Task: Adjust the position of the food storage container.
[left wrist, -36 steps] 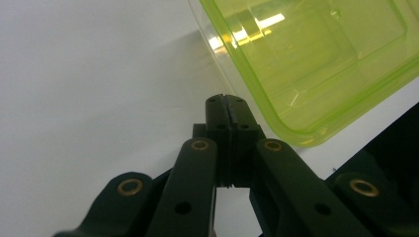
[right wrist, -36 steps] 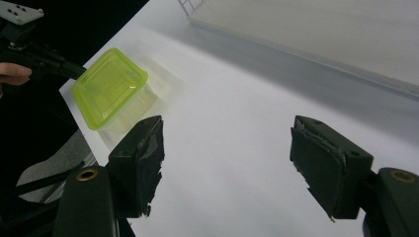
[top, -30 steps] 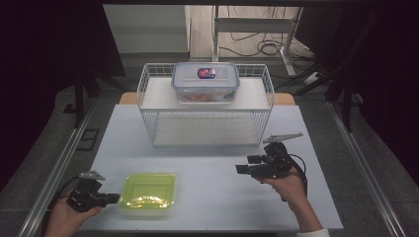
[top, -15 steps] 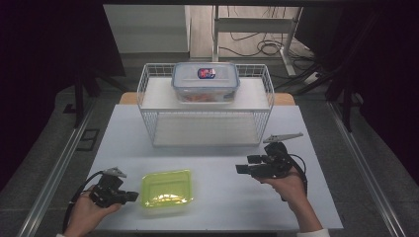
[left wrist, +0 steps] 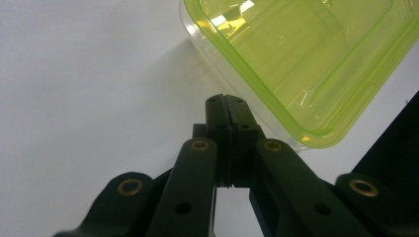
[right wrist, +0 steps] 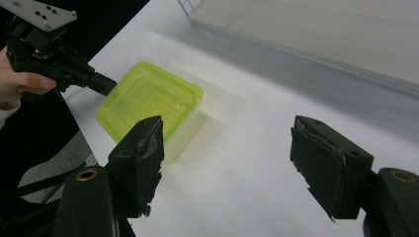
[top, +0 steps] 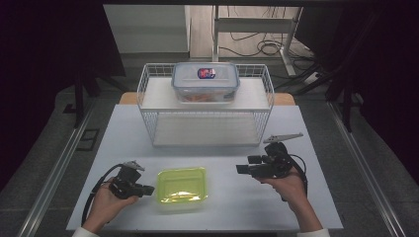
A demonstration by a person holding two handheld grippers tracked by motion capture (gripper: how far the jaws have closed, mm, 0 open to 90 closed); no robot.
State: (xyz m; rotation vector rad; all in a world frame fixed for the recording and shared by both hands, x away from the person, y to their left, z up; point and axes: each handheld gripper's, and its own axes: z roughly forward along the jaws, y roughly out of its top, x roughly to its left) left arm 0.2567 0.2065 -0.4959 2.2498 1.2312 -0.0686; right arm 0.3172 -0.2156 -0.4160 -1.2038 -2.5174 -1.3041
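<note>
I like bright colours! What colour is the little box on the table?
Clear yellow-green box; the left gripper view shows it best.

— What sort of room am I working in here?

— I read it as a lab or test room, not a home. My white table (top: 296, 207) stands alone on a grey carpeted floor (top: 44, 163), with metal rails (top: 54, 173) running along both sides.

— Anything else?

— At the far end I see loose cables (top: 257, 47) on the floor by a metal desk frame (top: 257, 24), and dark curtains (top: 49, 49) hang left and right.
</note>
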